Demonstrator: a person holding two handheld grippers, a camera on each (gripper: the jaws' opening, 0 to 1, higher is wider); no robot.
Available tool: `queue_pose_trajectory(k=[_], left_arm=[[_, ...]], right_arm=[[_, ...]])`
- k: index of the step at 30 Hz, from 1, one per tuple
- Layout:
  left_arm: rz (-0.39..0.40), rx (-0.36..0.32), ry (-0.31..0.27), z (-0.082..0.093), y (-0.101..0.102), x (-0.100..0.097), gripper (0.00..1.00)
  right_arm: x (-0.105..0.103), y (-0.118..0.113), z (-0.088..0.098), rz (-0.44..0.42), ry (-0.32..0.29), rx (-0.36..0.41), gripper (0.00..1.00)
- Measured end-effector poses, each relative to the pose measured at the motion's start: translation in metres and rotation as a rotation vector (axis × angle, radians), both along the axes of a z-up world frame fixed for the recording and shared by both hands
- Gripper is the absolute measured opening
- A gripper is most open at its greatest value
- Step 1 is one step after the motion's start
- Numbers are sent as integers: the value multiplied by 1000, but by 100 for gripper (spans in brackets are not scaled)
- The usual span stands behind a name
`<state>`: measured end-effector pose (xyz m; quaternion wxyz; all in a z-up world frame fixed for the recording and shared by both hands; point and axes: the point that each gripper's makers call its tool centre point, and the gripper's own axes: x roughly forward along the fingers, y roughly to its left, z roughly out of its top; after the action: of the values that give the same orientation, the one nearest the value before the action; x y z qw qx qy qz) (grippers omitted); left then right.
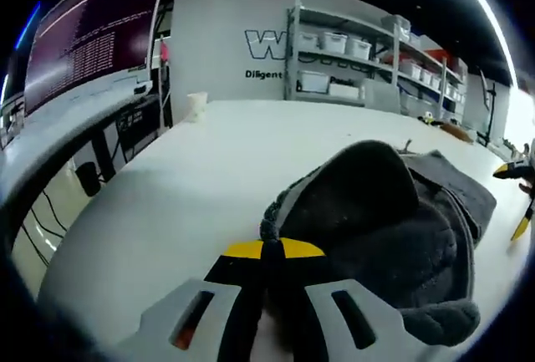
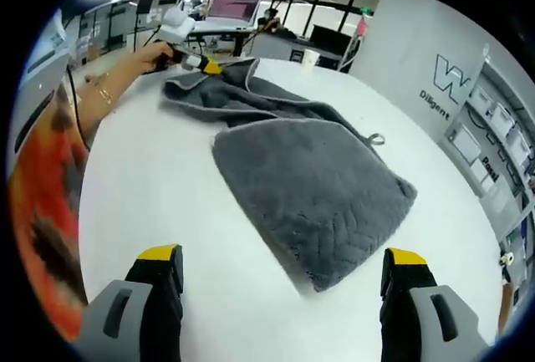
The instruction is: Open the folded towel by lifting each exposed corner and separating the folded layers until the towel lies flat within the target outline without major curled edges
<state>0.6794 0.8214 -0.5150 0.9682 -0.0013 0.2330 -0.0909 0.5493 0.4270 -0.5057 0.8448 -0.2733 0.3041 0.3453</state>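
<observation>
Left tongs (image 1: 271, 255), nearest the lens in the left gripper view: yellow-tipped jaws pressed together on a bunched edge of the dark grey towel (image 1: 376, 220), which rises in a mound directly ahead of them and trails off to their right over the white tabletop (image 1: 192, 178). In the right gripper view the same tongs (image 2: 205, 66) appear at the far end of the towel (image 2: 309, 178), held in a person's hand (image 2: 150, 54), pinching the cloth at its far corner. Right tongs (image 2: 284, 282): jaws spread wide apart and empty, poised above bare tabletop (image 2: 150, 178) just short of the towel's near corner. The towel lies between the two tongs, its near part spread flat with a stitched wave pattern and a small hanging loop (image 2: 375, 139) at one edge, its far part rumpled in folds. Beyond the left tongs: a white cup (image 1: 196, 104), metal shelving (image 1: 359, 53) with bins, and a monitor (image 1: 84, 32).
</observation>
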Motion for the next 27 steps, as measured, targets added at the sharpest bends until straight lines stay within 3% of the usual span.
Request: queue_pose_trajectory(k=[4, 8, 10, 13, 20, 23, 27], left_arm=[[-9, 16, 43, -9, -1, -1, 11], [13, 38, 34, -7, 2, -2, 26], [-3, -9, -1, 3, -3, -1, 31], [-65, -75, -31, 15, -20, -2, 42], [-188, -106, -61, 35, -52, -12, 83], [-241, -123, -79, 44, -65, -18, 86], [-315, -203, -124, 61, -84, -26, 92]], right_arm=[[0, 1, 0, 4, 0, 2, 99], [-1, -2, -1, -4, 2, 3, 99], [-2, -3, -1, -7, 3, 5, 99], [-2, -3, 0, -8, 0, 5, 99], [-3, -2, 1, -2, -4, 8, 99], [-3, -3, 1, -3, -4, 8, 99], [-4, -3, 1, -5, -5, 11, 99]])
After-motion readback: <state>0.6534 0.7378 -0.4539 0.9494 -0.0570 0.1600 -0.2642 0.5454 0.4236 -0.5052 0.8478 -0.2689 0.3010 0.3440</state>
